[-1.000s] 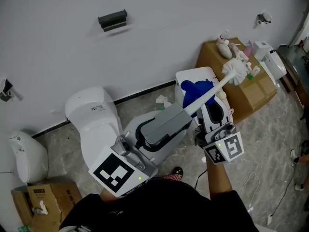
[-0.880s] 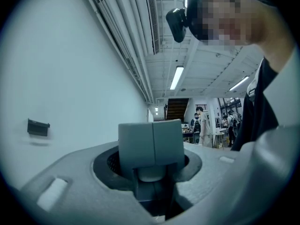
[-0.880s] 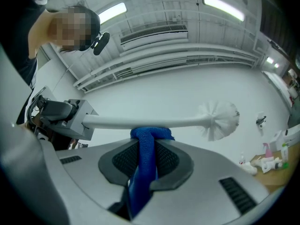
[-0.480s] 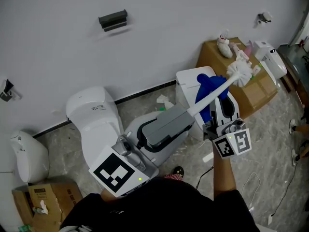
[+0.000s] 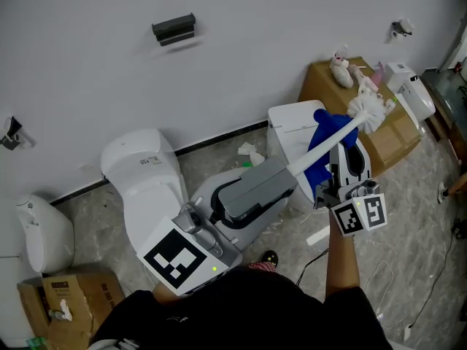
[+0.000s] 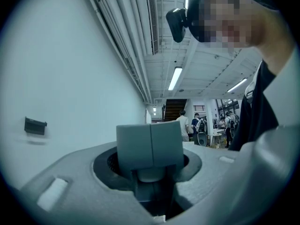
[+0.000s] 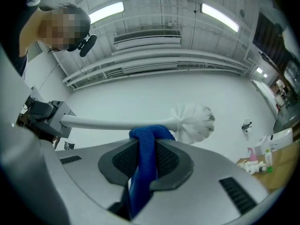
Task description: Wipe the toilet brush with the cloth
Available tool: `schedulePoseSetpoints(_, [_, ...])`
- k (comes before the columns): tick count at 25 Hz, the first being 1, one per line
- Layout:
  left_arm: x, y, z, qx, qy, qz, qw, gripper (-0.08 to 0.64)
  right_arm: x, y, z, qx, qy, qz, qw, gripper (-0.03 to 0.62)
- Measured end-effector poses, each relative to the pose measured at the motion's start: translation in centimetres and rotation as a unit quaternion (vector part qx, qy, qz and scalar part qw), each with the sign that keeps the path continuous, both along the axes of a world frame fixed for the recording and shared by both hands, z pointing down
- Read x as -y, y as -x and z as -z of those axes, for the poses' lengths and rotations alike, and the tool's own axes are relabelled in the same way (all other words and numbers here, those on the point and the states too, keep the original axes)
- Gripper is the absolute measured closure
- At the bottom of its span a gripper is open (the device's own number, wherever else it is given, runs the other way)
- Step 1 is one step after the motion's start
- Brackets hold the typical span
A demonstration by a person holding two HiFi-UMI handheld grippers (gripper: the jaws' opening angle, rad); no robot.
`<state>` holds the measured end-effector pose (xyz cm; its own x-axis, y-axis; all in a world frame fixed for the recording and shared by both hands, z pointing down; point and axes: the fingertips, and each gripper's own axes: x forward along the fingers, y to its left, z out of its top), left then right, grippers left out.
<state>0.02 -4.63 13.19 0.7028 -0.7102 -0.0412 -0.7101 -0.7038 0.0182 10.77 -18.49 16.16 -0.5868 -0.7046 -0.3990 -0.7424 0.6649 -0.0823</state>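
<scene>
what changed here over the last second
The right claw, shut on the blue cloth, slid the cloth along the handle of the toilet brush toward the bristle head. The left claw kept its grip on the handle's end and stayed put. Nothing else visibly shifted.

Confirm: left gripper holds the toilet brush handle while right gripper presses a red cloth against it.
Not red: the left gripper holds the toilet brush handle while the right gripper presses a blue cloth against it, per the right gripper view.
</scene>
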Motion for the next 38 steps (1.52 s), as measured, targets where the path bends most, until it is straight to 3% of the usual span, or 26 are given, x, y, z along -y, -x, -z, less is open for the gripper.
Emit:
schedulePoseSetpoints(9, [-0.5, 0.1, 0.0, -0.001, 0.0, -0.007, 1.0, 0.39, 0.1, -1.4, 0.5, 0.015, 0.001, -0.016, 1.0, 0.523])
schedulePoseSetpoints(19, [-0.1, 0.4, 0.3, -0.008, 0.002, -0.004, 1.0, 0.39, 0.1, -0.7, 0.1, 0.003, 0.013, -0.017, 1.0, 0.523])
schedulePoseSetpoints(32, [0.7, 2.8, -0.1, 0.013, -0.024, 0.055, 0.9981, 0.39, -4.3, 0.1, 2.2, -0.026, -0.029, -0.012, 0.999, 0.523])
schedulePoseSetpoints(38, [1.1, 3.3, -0.2, 0.02, -0.026, 0.068, 0.9972, 0.39, -5.8, 0.4, 5.2, -0.009, -0.055, 0.008, 0.998, 0.523])
